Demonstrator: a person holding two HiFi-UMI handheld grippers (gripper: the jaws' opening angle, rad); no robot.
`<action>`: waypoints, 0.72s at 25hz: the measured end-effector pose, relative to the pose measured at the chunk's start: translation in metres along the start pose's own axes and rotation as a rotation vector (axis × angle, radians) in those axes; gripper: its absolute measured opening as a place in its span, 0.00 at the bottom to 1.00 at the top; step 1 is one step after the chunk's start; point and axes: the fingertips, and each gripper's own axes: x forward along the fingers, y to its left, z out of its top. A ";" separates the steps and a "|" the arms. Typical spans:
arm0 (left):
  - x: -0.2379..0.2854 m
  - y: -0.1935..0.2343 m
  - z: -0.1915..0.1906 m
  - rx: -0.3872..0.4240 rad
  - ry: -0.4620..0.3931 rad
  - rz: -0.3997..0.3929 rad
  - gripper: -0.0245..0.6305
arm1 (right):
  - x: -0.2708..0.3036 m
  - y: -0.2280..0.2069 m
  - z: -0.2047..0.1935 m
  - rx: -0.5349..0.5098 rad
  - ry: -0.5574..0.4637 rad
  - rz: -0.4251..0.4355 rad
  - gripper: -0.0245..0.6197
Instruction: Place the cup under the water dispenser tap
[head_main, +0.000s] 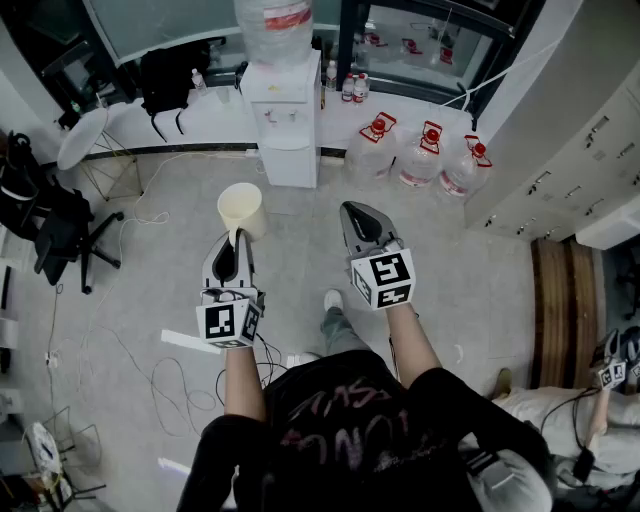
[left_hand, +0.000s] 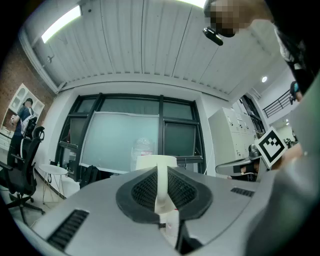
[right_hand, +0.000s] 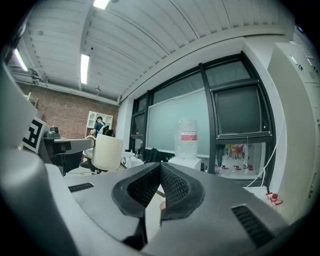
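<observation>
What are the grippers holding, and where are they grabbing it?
The left gripper is shut on the cream cup, pinching its handle. The right gripper is shut and holds nothing.

A cream cup is hanging upright in the air above the floor, mouth up, its handle being pinched between the fingers of the left gripper. The white water dispenser is standing ahead against the window wall, well apart, carrying a clear bottle on top
</observation>
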 end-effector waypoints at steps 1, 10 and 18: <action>0.001 0.000 0.000 0.002 0.002 0.002 0.10 | 0.001 -0.001 0.001 0.002 -0.001 0.000 0.06; 0.004 -0.006 -0.003 -0.003 0.006 -0.002 0.10 | 0.004 -0.007 0.000 0.005 -0.002 -0.002 0.06; 0.014 0.000 -0.012 0.002 0.025 -0.005 0.10 | 0.020 -0.007 -0.007 0.027 -0.003 0.017 0.06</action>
